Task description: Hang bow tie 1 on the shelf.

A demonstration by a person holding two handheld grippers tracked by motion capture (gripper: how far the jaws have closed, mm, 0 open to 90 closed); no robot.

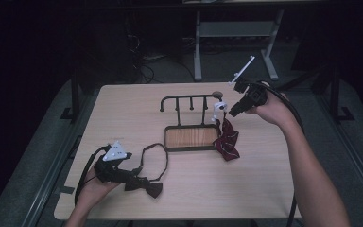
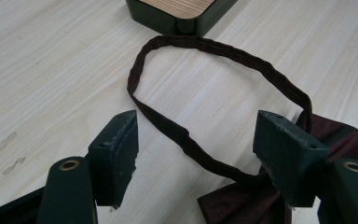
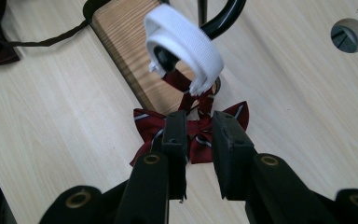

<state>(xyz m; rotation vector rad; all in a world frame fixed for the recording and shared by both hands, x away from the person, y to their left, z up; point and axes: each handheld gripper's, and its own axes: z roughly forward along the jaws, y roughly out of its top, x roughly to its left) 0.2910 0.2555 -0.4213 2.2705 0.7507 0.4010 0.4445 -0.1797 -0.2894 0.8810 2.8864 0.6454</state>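
1. Right gripper [image 1: 228, 112] raised near the far right part of the table [image 1: 264, 189], by the right end of the black rack [image 1: 189, 101]; jaws a narrow gap apart, nothing pressed between the pads.
2. Striped red bow tie [image 1: 227, 141] hanging by its white band [image 3: 186, 44] from the rack's curved right end, lower wings touching the table just beside the rack's wooden base [image 1: 191, 137].
3. In the right gripper view, red bow tie [image 3: 193, 128] just beyond the jaw tips, knot in line with the gap, not clamped.
4. Left gripper [image 1: 130, 176] low over the near left part of the table, held in the left hand [image 1: 94, 187]; jaws wide apart, gripping nothing.
5. Dark bow tie [image 1: 149, 187] flat on the table near the near edge, its strap [image 2: 205, 46] looping toward the base's near left corner.
6. In the left gripper view, strap passing between the open jaws, bow [image 2: 242, 205] partly under the right-hand jaw; contact with that jaw cannot be told.
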